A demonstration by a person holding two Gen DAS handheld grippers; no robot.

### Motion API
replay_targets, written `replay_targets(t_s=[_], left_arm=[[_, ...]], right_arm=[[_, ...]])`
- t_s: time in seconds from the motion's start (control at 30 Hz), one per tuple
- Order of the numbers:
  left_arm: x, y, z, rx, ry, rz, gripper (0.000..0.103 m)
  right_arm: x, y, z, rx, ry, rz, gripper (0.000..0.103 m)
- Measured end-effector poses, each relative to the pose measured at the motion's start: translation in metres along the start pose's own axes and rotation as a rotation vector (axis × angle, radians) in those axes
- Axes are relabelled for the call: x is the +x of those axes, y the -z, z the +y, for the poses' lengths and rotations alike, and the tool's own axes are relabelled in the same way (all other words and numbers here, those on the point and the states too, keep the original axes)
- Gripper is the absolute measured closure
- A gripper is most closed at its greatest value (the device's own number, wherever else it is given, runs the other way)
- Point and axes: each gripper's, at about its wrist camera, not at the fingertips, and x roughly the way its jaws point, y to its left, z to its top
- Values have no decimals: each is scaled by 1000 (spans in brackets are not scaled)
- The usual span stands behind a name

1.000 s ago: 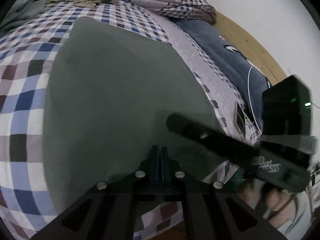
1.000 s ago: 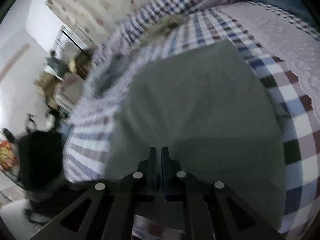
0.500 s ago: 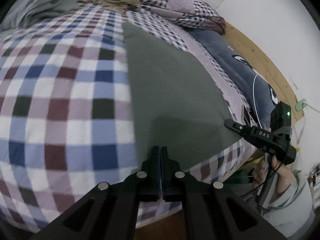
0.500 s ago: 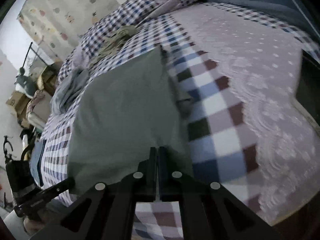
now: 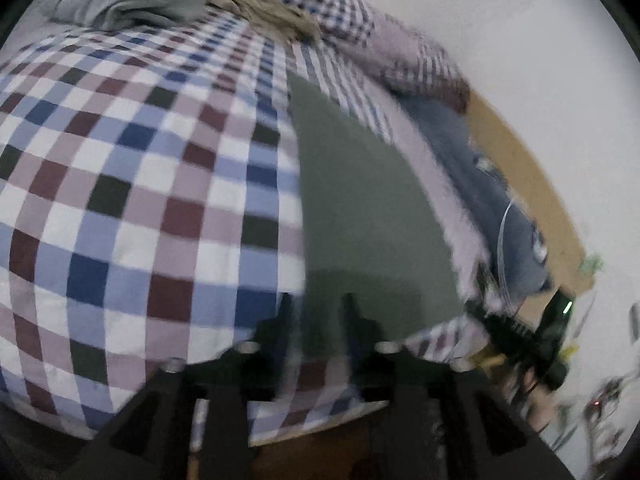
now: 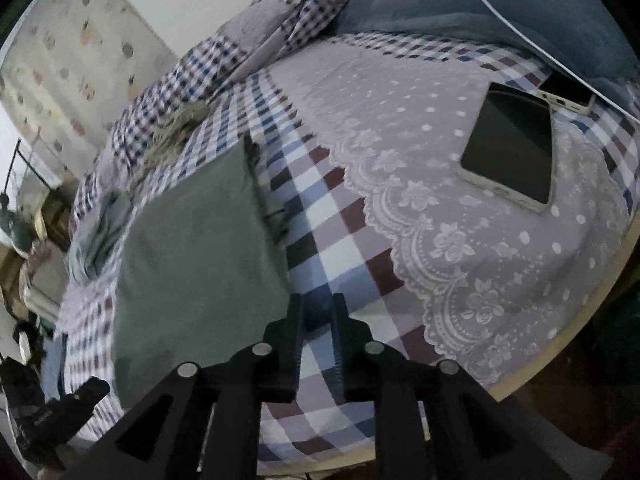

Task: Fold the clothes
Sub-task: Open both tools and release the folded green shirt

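A grey-green garment [image 5: 360, 200] lies flat as a long folded rectangle on the checked bedspread [image 5: 140, 180]. My left gripper [image 5: 316, 304] stands open over the garment's near left corner, holding nothing. In the right wrist view the same garment [image 6: 192, 248] lies left of centre. My right gripper [image 6: 316, 304] is open just past its near right edge, above checked cloth, with nothing between its fingers. Each view shows the other gripper small at its edge: the right one [image 5: 532, 340] and the left one [image 6: 56, 412].
Crumpled grey clothing [image 5: 132, 0] and a tan garment [image 5: 272, 12] lie at the far end of the bed. A dark tablet [image 6: 512, 152] and a phone [image 6: 568, 92] rest on the lace-edged cover [image 6: 460, 240] by a blue pillow [image 6: 540, 12]. The bed edge runs close below both grippers.
Both grippers have gone from shut to open and let go of the garment. The left view has swung left and the right view right, away from the garment.
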Motion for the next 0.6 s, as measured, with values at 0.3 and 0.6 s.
replay_targets(t_s=[0.3,0.6], left_arm=[[10,-27,12,-45,21,-33,27],[16,-62,19,-3,21,-45,21]], right_arm=[[2,3,16,15,-3,-20,64],[14,20,63,-179,104,-40,52]])
